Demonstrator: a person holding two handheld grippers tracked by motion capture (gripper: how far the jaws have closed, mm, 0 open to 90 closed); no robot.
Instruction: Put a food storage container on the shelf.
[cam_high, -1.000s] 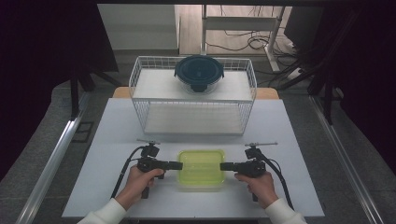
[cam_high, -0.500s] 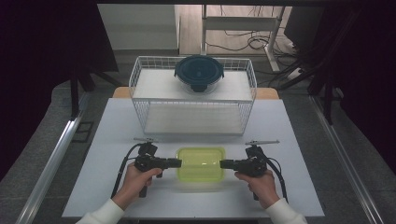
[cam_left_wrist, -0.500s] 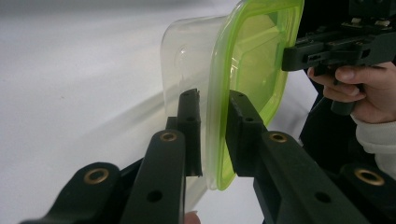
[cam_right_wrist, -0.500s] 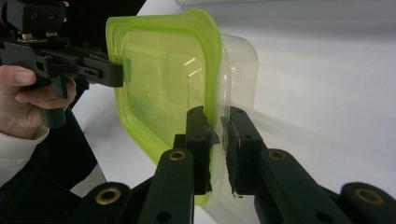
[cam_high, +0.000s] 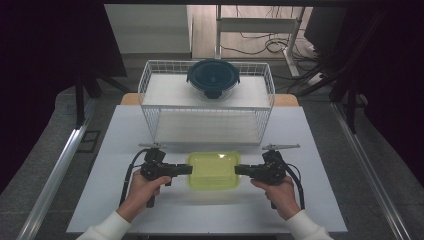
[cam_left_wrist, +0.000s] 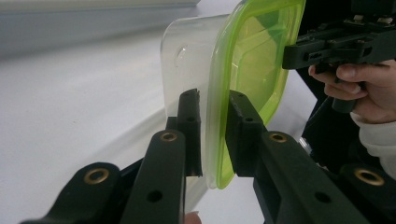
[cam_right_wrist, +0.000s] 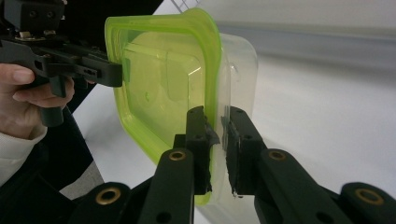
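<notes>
Near the 6 o'clock edge of the white table (cam_high: 125, 130): a clear container with a lime-green lid (cam_high: 214, 170), held level between two grippers. At its 9 o'clock side, the left gripper (cam_high: 186, 169), jaws clamped on the lid's rim and the clear wall under it, as seen in the left gripper view (cam_left_wrist: 212, 135). At its 3 o'clock side, the right gripper (cam_high: 240, 170), jaws likewise clamped on the rim, as seen in the right gripper view (cam_right_wrist: 215, 149). Behind each, a hand in a white sleeve, left hand (cam_high: 142, 192) and right hand (cam_high: 280, 192), with a black cable looping outward from each gripper. Toward 12 o'clock from the container, well apart from it: a white wire basket (cam_high: 150, 107) at the far part of the table. Inside the basket, at its own 12 o'clock end: a round bowl with a dark lid (cam_high: 213, 77), upright. Beyond the table, dark floor with loose cables.
</notes>
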